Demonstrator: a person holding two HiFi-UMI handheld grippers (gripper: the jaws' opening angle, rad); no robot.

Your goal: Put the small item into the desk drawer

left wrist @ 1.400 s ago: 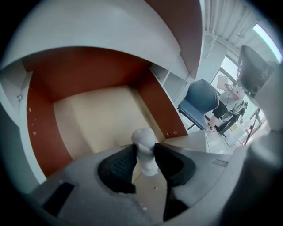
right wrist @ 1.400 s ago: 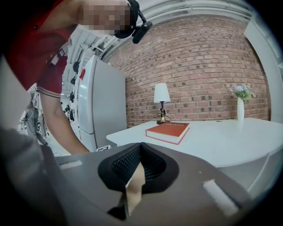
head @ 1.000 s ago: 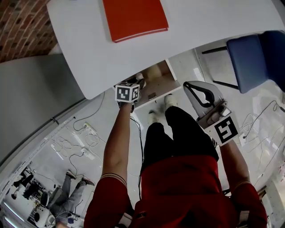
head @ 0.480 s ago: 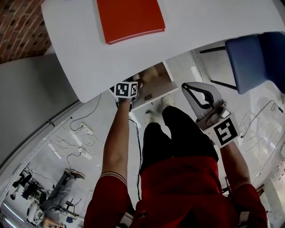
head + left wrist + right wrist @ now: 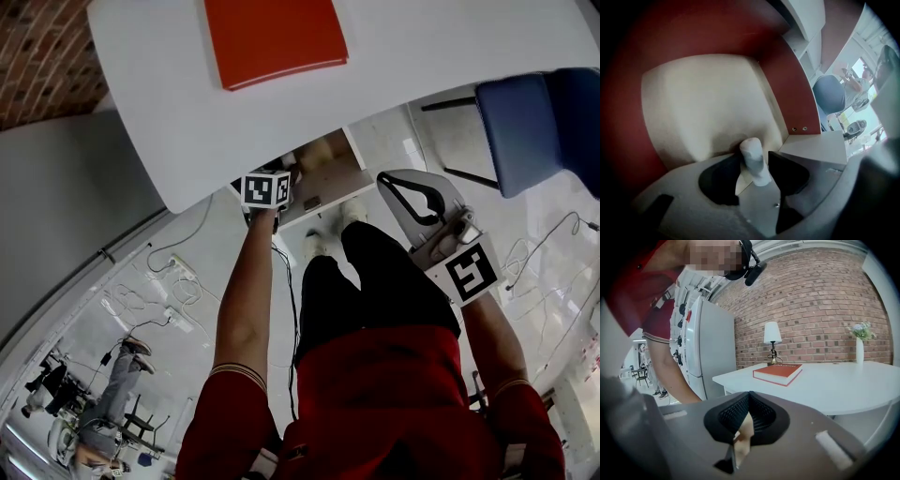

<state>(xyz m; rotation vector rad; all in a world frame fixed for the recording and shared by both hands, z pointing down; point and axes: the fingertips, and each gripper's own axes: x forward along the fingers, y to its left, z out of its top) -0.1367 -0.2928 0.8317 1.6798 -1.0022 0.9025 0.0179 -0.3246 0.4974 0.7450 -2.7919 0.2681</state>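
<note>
The right gripper (image 5: 749, 398) hung beside the person's leg, its jaws closed together. The left gripper (image 5: 755, 157) reached into the drawer (image 5: 703, 103), and its jaws were opening, with the small white item (image 5: 752, 148) between them. Farther away, a red book (image 5: 274, 39) lay on the table (image 5: 450, 47).

I'm watching the white desk (image 5: 422, 56) carrying a red book (image 5: 272, 37) lying flat. A lamp (image 5: 772, 341) and a vase (image 5: 859, 350) are standing well apart along its brick-wall edge. Its drawer (image 5: 328, 173) is hanging open below.
</note>
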